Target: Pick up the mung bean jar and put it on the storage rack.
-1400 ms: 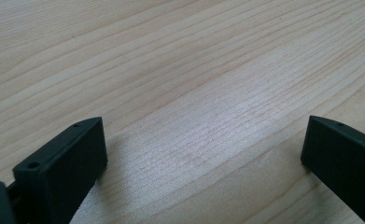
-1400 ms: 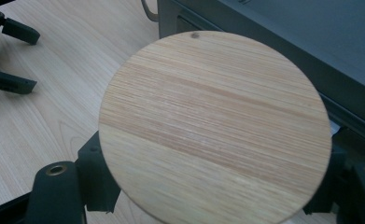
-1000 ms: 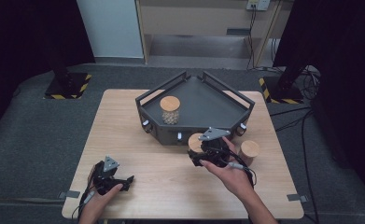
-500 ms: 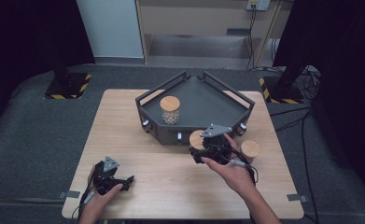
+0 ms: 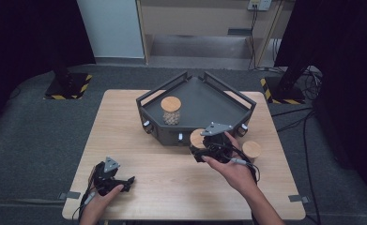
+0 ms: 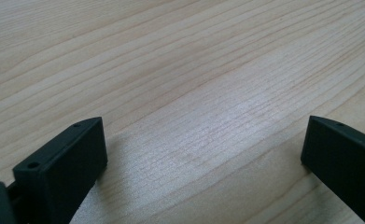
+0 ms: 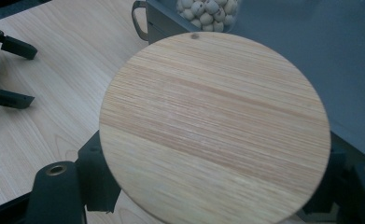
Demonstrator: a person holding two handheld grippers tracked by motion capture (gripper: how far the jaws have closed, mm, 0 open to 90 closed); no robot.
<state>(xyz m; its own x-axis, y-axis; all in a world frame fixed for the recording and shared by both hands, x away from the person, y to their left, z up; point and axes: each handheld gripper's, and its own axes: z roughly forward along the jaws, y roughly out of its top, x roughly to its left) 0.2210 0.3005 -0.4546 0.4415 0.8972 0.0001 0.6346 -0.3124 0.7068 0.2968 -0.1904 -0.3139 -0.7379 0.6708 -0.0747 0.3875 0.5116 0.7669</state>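
gripping a wooden-lidded jar at the tray edge, right gripper risks clipping the rim; left gripper rests, jaws apart.

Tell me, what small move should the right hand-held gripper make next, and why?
Probably carry the jar on over the tray rim and set it beside the other jar. The right hand-held gripper is shut on it at the tray's front edge, and one jar already stands inside.
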